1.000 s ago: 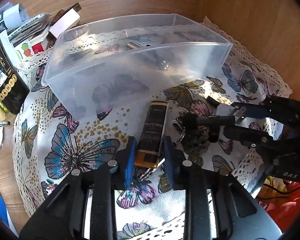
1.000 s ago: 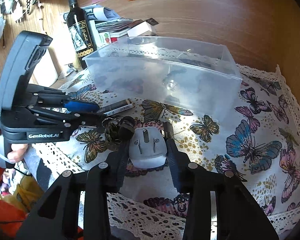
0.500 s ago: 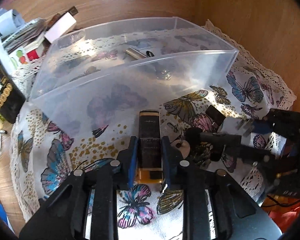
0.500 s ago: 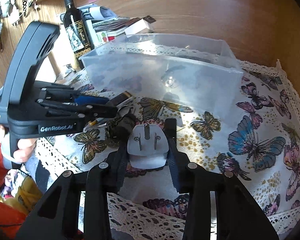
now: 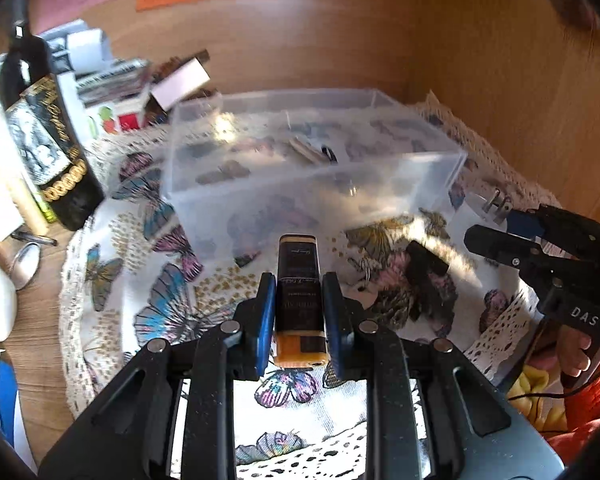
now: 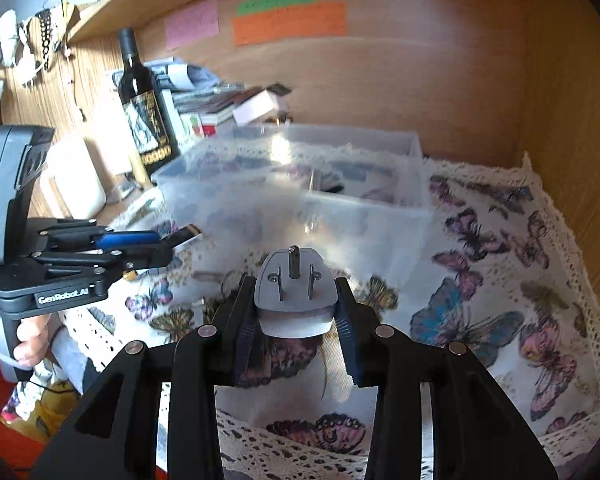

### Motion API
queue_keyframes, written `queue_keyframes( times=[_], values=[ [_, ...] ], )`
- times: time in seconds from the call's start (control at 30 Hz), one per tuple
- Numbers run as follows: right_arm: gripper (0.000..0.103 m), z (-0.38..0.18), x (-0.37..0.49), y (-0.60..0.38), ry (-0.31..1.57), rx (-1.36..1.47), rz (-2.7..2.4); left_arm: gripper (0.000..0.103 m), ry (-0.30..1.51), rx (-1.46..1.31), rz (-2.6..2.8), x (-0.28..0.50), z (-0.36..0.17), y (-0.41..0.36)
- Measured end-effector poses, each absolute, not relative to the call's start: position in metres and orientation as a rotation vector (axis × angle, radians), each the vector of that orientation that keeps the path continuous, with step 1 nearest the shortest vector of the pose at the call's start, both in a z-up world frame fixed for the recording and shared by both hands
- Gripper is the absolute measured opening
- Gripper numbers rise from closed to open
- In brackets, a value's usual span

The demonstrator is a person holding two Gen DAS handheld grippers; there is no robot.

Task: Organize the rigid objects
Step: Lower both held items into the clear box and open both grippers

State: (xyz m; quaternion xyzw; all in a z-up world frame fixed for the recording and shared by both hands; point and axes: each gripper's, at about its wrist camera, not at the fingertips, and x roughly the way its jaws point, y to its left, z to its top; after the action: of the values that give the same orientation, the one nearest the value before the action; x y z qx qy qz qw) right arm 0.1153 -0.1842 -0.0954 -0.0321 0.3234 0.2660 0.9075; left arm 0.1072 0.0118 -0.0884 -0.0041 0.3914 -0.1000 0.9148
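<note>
My left gripper (image 5: 298, 292) is shut on a black and orange lighter (image 5: 299, 300) and holds it above the butterfly cloth, in front of the clear plastic bin (image 5: 312, 184). My right gripper (image 6: 296, 300) is shut on a white three-pin plug adapter (image 6: 295, 292), lifted in front of the bin (image 6: 292, 192). In the left wrist view the right gripper (image 5: 496, 220) shows at right with the adapter (image 5: 486, 206). In the right wrist view the left gripper (image 6: 160, 242) shows at left with the lighter (image 6: 186, 236). A small metal item (image 5: 308, 152) lies inside the bin.
A dark key bunch (image 5: 416, 280) lies on the butterfly tablecloth (image 5: 160, 300) between the grippers. A wine bottle (image 5: 48, 148) and stacked boxes and papers (image 5: 136, 92) stand at back left. Wooden walls (image 6: 460, 80) close the back and right.
Both grippers have risen from the cloth, the left with the lighter and the right with the adapter, and tilted up toward the bin. The left closed on the lighter.
</note>
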Motion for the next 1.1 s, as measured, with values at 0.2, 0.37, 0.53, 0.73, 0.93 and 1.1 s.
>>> queue_keyframes(
  times=[0.2,0.37,0.53,0.73,0.93,1.1],
  values=[
    [0.034,-0.075,0.119,-0.182,0.599,-0.051,0.536,0.023,0.713,-0.041,-0.193,0.101,-0.059,0.022],
    [0.034,-0.056,0.128,-0.182,0.542,-0.035,0.525,0.023,0.629,-0.048,-0.165,0.1,-0.035,0.026],
    [0.034,-0.036,0.138,-0.18,0.479,-0.032,0.506,0.023,0.561,-0.061,-0.133,0.106,-0.015,0.033],
    [0.034,-0.015,0.154,-0.177,0.42,-0.044,0.492,0.023,0.527,-0.074,-0.095,0.126,0.0,0.04],
    [0.034,-0.009,0.178,-0.177,0.419,-0.048,0.486,0.023,0.544,-0.067,-0.056,0.154,0.0,0.043],
    [0.034,-0.022,0.203,-0.174,0.48,-0.043,0.478,0.023,0.583,-0.068,-0.042,0.177,-0.011,0.044]
  ],
)
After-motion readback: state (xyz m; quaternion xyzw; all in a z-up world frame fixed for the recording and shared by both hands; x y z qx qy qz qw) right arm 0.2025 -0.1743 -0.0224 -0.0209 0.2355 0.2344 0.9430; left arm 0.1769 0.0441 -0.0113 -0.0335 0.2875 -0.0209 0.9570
